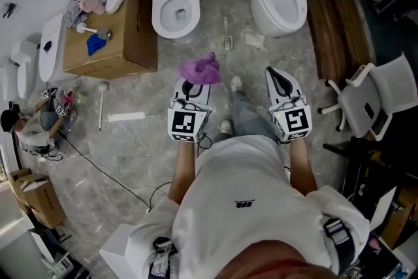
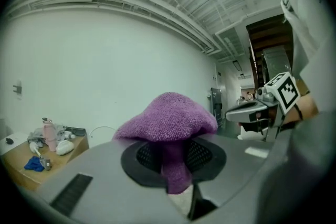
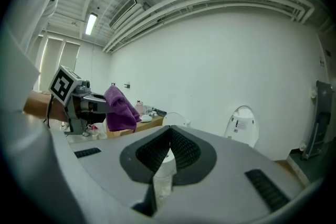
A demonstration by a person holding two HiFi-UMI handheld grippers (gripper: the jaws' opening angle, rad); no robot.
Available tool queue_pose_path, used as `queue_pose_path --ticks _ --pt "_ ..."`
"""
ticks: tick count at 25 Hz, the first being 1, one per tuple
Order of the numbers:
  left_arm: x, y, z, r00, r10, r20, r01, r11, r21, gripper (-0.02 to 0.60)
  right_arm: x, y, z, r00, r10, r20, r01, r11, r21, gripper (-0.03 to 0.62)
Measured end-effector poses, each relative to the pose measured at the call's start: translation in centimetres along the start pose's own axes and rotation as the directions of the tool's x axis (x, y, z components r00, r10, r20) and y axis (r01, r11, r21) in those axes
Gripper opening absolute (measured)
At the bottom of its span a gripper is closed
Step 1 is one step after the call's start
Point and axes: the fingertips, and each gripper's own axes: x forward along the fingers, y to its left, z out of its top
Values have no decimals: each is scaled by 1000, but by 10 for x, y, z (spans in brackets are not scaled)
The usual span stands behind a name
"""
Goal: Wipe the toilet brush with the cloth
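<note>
Ahead on the floor [image 1: 130,153], between the two toilets [image 1: 175,10], lies a thin-handled thing that is most likely the brush [image 1: 226,39]. It is small in the head view, so this is a judgement. Its long axis runs roughly straight away from the person, with the handle toward the wall and the wider end nearer the feet. A second stick [image 1: 102,104] with a round head lies far left, beside the box [image 1: 127,36], and could also be meant.

The left gripper [image 1: 194,82] has its fingers [image 2: 144,157] clamped on the purple cloth [image 1: 201,68], which bunches over the tips like a cap. The right gripper [image 1: 275,74] holds nothing, and its fingers [image 3: 181,152] are pressed together. Both point forward and about level, side by side at waist height.

The brush sits ahead of and between the two grippers, well below them and a little nearer the cloth side. The free right gripper would have to open and reach down and inward for the handle, while the cloth comes across from the left.

Room is fair. The floor strip between the bowls is open, but both bowls flank it closely. A chair [image 1: 372,98] and dark clutter crowd the right, so the right elbow has less space to swing outward than inward.
</note>
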Motion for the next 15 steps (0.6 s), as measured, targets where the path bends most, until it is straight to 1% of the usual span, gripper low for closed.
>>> queue_pose_path --ticks 8,12,15 --pt "88 33 -13 1000 0 -25 0 1000 -5 71 84 -50 -19 998 49 -27 -48 998 34 -5" --pt "143 55 -30 999 -9 -46 7 999 -33 70 134 -81 -38 997 67 -45 -64 996 64 -5" --pt "179 72 -48 997 -3 -77 -1 999 -52 71 168 -101 -58 994 88 -65 -82 993 90 -5"
